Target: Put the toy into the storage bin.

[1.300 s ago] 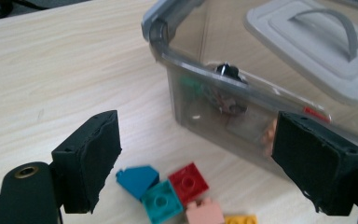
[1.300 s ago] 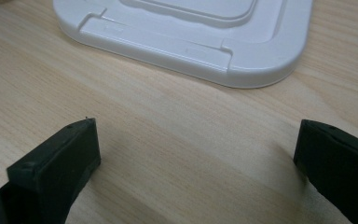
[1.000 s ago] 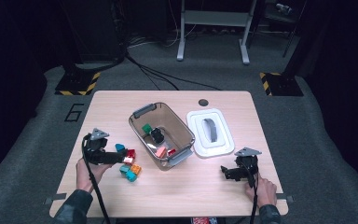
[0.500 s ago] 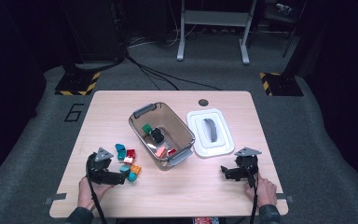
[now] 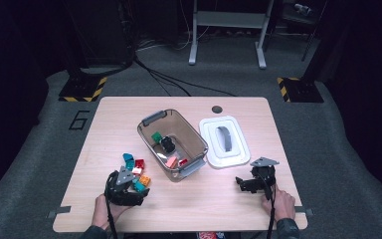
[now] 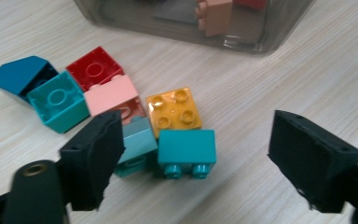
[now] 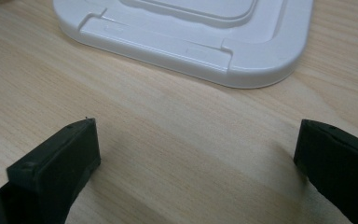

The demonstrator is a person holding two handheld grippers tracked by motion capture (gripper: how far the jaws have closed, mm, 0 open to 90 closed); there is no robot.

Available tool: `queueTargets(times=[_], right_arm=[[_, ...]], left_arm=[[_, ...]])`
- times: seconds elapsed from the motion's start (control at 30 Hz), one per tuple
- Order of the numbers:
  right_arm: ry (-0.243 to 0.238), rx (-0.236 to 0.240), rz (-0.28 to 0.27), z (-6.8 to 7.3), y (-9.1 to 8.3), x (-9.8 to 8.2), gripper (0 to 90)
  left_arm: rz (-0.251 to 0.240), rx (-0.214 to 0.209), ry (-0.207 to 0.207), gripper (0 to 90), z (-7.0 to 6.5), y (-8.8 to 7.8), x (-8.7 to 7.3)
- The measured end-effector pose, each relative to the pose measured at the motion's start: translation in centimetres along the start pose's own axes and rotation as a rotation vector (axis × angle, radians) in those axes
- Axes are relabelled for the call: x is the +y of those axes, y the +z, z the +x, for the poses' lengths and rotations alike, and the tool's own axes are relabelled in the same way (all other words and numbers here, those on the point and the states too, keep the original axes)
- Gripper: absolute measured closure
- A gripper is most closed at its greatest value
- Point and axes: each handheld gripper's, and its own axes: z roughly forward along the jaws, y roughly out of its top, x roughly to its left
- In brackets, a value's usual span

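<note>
Just in front of the clear bin (image 5: 173, 144), on the person's side of it, lay the heap of toy blocks (image 5: 135, 172), and nearest the left gripper (image 6: 191, 161) was a teal block (image 6: 187, 152) on its side, studs facing the camera. That block sat between the jaws, which had just been closing yet remained apart, the pads not pressing on it. Beside it, closer to the bin, lay a yellow block (image 6: 174, 111), a pale teal block (image 6: 138, 143), a pink block (image 6: 112, 97), a red block (image 6: 94, 68), another turquoise block (image 6: 57, 101) and a dark blue sloped piece (image 6: 21, 74). Inside the bin were more blocks, a salmon one (image 6: 214, 15) among them. To the right of the bin lay its white lid (image 5: 224, 141), and nearer the person than the lid the right gripper (image 7: 196, 154) rested low over bare table (image 7: 168, 126), its jaws wide apart with nothing between them
</note>
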Motion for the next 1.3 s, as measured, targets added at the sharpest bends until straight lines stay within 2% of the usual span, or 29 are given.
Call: queueTargets(times=[0.07,0.23,0.37,0.5,0.6,0.77,0.83,1.03,1.3], right_arm=[[0.0,0.0,0.0,0.0,0.0,0.0,0.0],[0.0,0.0,0.0,0.0,0.0,0.0,0.0],[0.0,0.0,0.0,0.0,0.0,0.0,0.0],[0.0,0.0,0.0,-0.01,0.0,0.0,0.0],[0.0,0.0,0.0,-0.01,0.0,0.0,0.0],[0.0,0.0,0.0,0.0,0.0,0.0,0.0],[0.0,0.0,0.0,0.0,0.0,0.0,0.0],[0.0,0.0,0.0,0.0,0.0,0.0,0.0],[0.0,0.0,0.0,0.0,0.0,0.0,0.0]], left_arm=[[0.013,0.008,0.02,28.2,-0.25,0.35,-0.03],[-0.008,0.01,0.013,33.2,-0.28,0.45,-0.03],[-0.001,0.011,0.045,35.8,-0.72,0.33,-0.16],[-0.012,0.012,0.036,35.7,-0.78,0.33,-0.25],[0.003,0.019,0.029,35.9,-0.37,0.43,-0.33],[0.015,0.029,0.026,38.4,-0.42,0.88,-0.53],[0.028,0.039,0.022,44.2,-0.44,0.95,-0.66],[0.023,0.056,0.0,55.3,-0.31,0.98,-0.93],[0.004,0.052,-0.004,58.5,-0.03,0.35,-0.64]])
